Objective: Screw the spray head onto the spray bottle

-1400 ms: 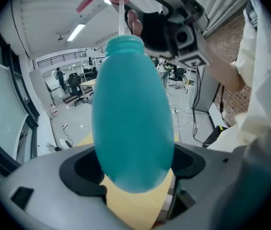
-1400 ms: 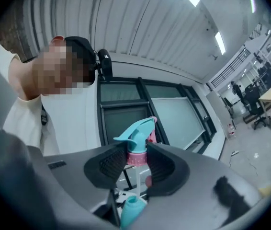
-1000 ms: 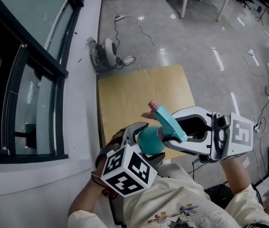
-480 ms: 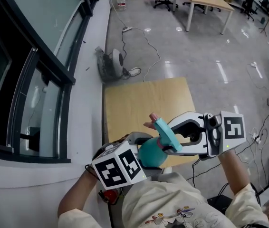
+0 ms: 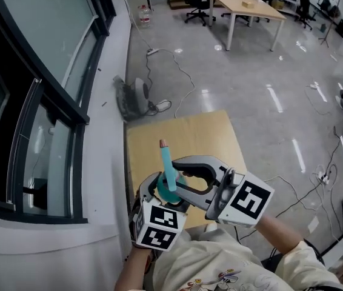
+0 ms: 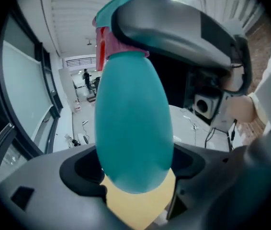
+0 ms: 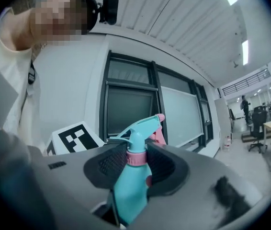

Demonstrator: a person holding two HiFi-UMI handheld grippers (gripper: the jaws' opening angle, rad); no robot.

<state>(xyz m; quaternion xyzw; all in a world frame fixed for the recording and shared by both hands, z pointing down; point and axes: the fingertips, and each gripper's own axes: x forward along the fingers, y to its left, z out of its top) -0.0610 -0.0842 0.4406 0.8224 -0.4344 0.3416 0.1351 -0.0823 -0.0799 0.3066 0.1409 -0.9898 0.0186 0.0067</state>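
Head view looks down on a big grey floor (image 5: 250,102). A tall dark window (image 5: 32,102) runs down the left side. Close to the person stands a wooden bench (image 5: 183,135) with a bare yellow top. Far off at the top is a small table (image 5: 244,5). A round white machine (image 5: 138,93) lies on the floor past the bench's far left corner.

Both grippers meet in the air over the bench's near edge. The left gripper (image 5: 162,193) squeezes the fat belly of the blue-green spray bottle (image 5: 180,180), with one jaw on each side. The right gripper (image 5: 173,176) comes in from the right. It pinches the spray head (image 5: 168,165) at its pink ring (image 7: 136,158), and the ring is snug between the two dark pads. The spray head sits on the bottle's neck. I cannot tell how tightly it is screwed on. Its little pink tip (image 5: 163,143) sticks out past both grippers.
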